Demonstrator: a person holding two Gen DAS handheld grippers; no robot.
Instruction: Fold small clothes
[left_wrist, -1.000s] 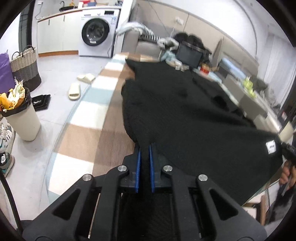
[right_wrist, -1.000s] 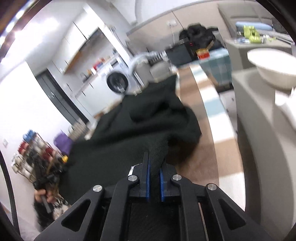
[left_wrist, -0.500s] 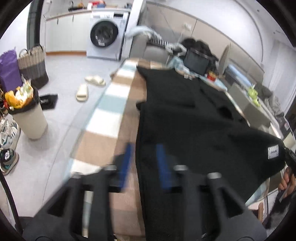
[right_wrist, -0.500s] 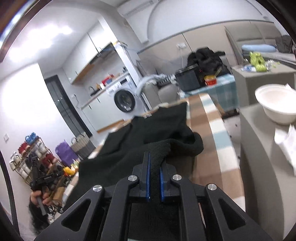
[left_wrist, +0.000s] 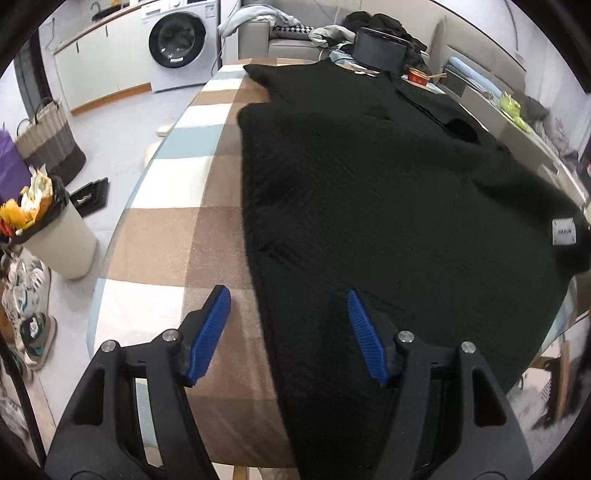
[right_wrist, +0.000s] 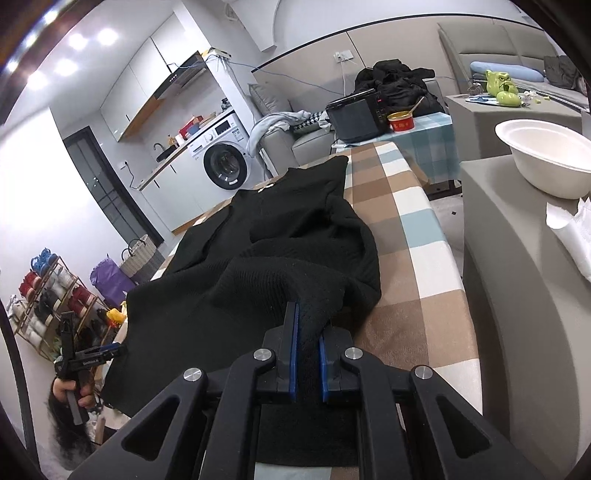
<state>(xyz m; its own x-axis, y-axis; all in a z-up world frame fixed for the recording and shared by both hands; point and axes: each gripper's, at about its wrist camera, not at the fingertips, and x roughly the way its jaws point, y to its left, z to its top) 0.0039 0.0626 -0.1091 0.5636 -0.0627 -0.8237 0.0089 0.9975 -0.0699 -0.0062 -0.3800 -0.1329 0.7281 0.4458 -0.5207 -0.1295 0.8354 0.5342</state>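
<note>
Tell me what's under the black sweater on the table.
The black sweater lies on a checked brown, white and blue tablecloth, visible along its sides. The right gripper pinches one bunched edge. Anything else beneath the knit is covered.

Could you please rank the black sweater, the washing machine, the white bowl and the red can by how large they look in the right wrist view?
1. black sweater
2. white bowl, though it sits nearer the camera
3. washing machine, farther back, so its rank against the bowl is unsure
4. red can
</note>
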